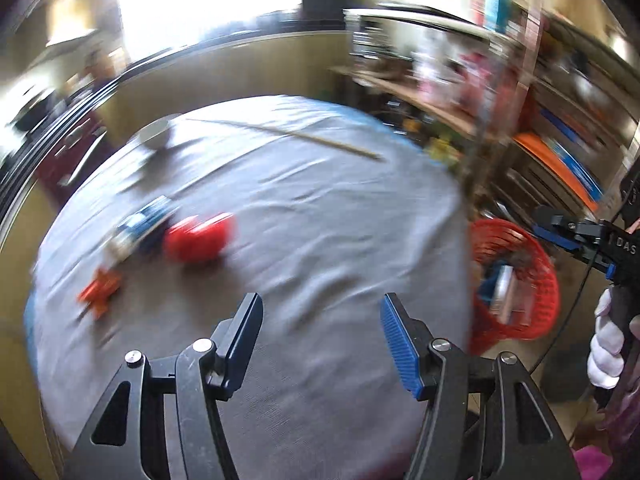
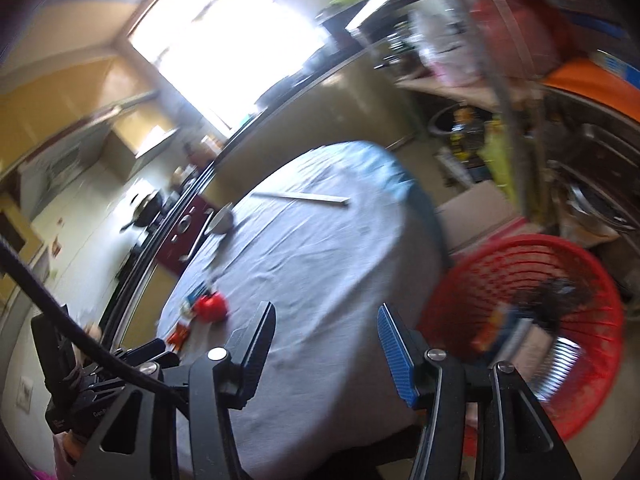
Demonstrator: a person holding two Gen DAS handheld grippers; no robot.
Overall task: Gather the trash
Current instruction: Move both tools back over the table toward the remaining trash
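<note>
In the left wrist view, the left gripper (image 1: 322, 336) is seen at six o'clock with its jaws spread wide and nothing between them, held above the grey cloth of the round table (image 1: 320, 208). The remaining litter lies toward nine o'clock: a red crumpled piece (image 1: 200, 238), a blue-and-white wrapper (image 1: 138, 228) just beside it, and a small orange scrap (image 1: 100, 286) nearer the table edge. A long stick (image 1: 288, 136) and a white bowl (image 1: 156, 134) sit toward eleven and twelve o'clock. The red basket (image 1: 516, 280) stands off the table at three o'clock, already holding some pieces, and the right gripper (image 1: 560, 232) is glimpsed above it; its jaw state cannot be told from here. The picture is smeared by motion.

In the right wrist view, the right gripper (image 2: 326, 344) is shown empty with jaws apart, between the table (image 2: 320, 260) and the basket (image 2: 520, 320) at four o'clock. The red piece (image 2: 210, 306) is seen far off at nine o'clock.

The next pick-up is probably best made by the left gripper, which is nearer the litter. The jaws should be lowered squarely over the red piece and closed on its bulk rather than the cloth, since loose fabric may be pinched and dragged.
</note>
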